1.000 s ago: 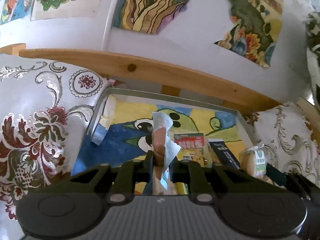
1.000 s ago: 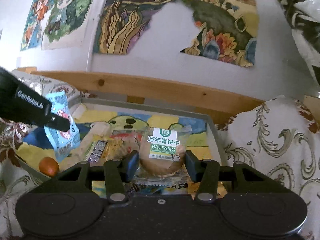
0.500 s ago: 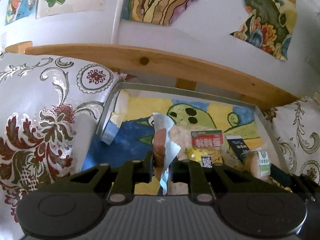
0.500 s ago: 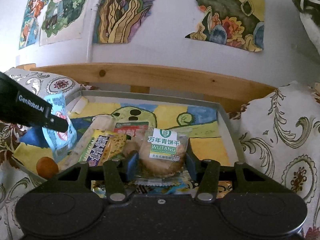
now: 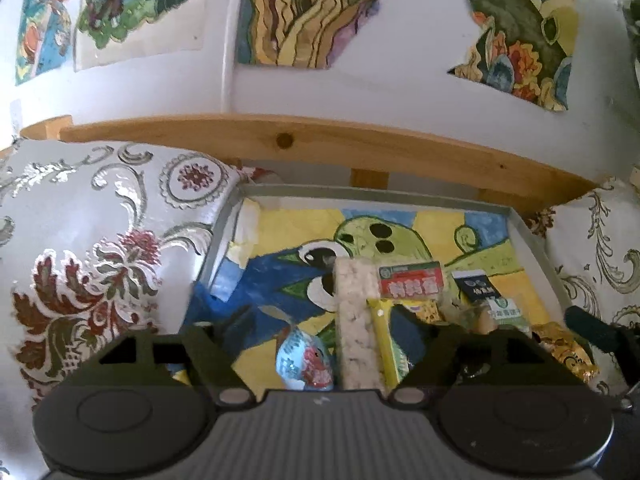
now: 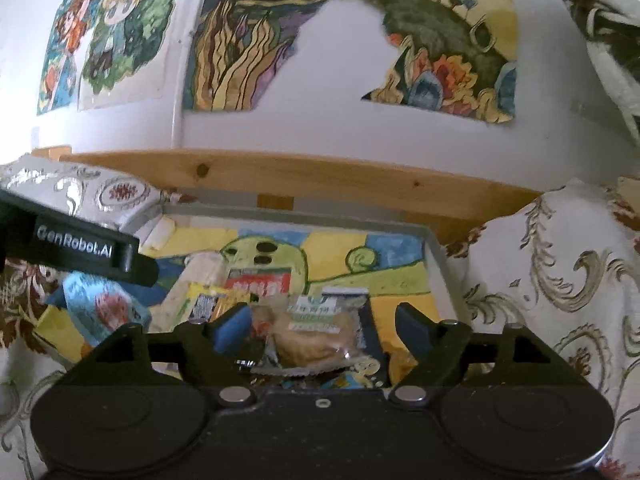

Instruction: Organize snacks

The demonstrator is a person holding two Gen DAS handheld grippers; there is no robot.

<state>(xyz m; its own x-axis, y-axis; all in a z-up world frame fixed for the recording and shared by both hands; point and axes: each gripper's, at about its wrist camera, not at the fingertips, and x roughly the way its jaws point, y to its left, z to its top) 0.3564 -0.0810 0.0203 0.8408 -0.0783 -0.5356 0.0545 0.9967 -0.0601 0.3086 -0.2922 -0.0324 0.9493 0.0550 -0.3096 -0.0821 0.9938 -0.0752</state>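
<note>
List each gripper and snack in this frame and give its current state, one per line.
Left gripper: open, holding nothing.
Right gripper: open, holding nothing.
Light blue snack packet: lying in the tray, between the left fingers, untouched.
Clear-wrapped round biscuit with green and white label: resting on the snack pile, between the right fingers, not gripped.
Long pale rice bar: lying flat in the tray.
Grey tray with painted lining: holds all the snacks.

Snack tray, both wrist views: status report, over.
Left gripper open, blue-wrapped snack lying in tray below. Right gripper open, biscuit packet between its fingers, resting on the snack pile. Nothing blocking.
</note>
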